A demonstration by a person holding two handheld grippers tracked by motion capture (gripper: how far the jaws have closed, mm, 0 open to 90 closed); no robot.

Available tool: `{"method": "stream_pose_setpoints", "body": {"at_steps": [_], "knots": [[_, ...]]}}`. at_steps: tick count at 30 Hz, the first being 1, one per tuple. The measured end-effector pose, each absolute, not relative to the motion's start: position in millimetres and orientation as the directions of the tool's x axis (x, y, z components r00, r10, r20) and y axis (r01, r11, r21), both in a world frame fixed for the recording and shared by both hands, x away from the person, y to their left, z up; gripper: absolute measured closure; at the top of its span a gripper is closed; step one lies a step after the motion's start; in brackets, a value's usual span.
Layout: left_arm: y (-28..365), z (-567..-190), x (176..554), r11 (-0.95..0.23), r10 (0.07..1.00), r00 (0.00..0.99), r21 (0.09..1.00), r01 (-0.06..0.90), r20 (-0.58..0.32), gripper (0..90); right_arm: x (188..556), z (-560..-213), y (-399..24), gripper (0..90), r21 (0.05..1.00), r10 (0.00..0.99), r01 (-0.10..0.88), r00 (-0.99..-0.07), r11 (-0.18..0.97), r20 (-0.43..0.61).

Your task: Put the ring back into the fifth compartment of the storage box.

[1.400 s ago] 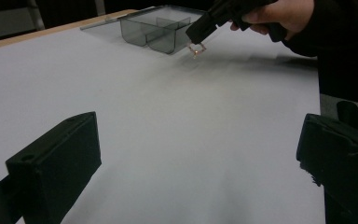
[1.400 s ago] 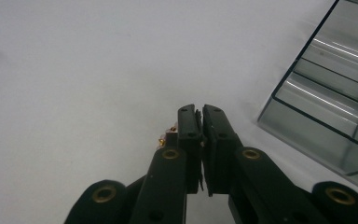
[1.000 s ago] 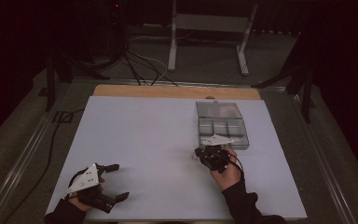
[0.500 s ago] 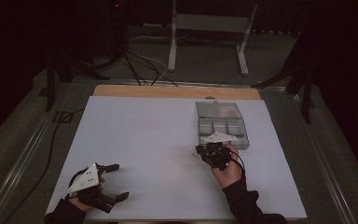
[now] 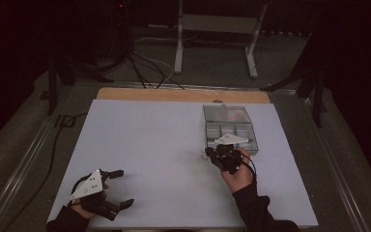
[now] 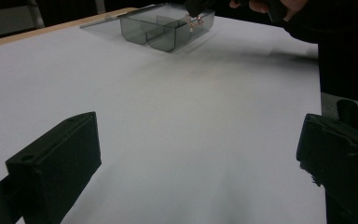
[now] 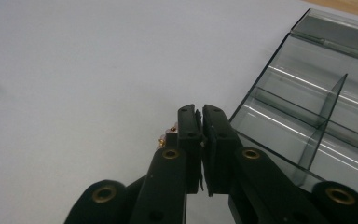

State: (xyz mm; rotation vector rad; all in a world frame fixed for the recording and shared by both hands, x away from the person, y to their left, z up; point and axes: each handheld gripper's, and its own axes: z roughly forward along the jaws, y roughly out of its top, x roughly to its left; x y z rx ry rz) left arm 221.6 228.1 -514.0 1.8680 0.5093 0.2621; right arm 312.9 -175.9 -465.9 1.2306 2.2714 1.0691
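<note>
We see a black left claw [image 5: 118, 188] topped by a grey three-cornered plate, its two blocky black jaws matte and square-edged, and a black right claw [image 5: 207, 153] carrying the same pale plate. The right claw's jaw arms are set with brass-coloured ringed screws, and thin black cables loop from it. Both forearms wear dark long sleeves.

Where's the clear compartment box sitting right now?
In the high view the clear compartment box sits on the right half of the white table, toward its far edge, just beyond the right tool; its lid lies open on the far side.
</note>
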Motion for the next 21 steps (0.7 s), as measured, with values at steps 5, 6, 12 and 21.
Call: {"method": "stream_pose_setpoints", "body": {"at_steps": [5, 6, 12, 21], "knots": [[228.1, -514.2, 221.7, -0.279, 0.468, 0.881, 0.935, 0.219, -0.067, 1.0, 314.1, -462.6, -178.4, 87.0, 0.756, 0.827, 0.562, -0.56, 0.335, 0.05], [228.0, -514.1, 221.7, -0.278, 0.468, 0.881, 0.936, 0.218, -0.066, 1.0, 314.5, -462.0, -179.0, 87.0, 0.757, 0.828, 0.562, -0.558, 0.333, 0.05], [228.0, -514.2, 221.7, -0.279, 0.468, 0.881, 0.935, 0.217, -0.065, 1.0, 317.8, -458.2, -184.6, 87.0, 0.761, 0.836, 0.566, -0.545, 0.317, 0.057], [228.1, -514.1, 221.5, -0.279, 0.467, 0.882, 0.936, 0.215, -0.063, 1.0, 324.9, -449.6, -192.0, 86.9, 0.773, 0.85, 0.559, -0.524, 0.299, 0.051]]}}
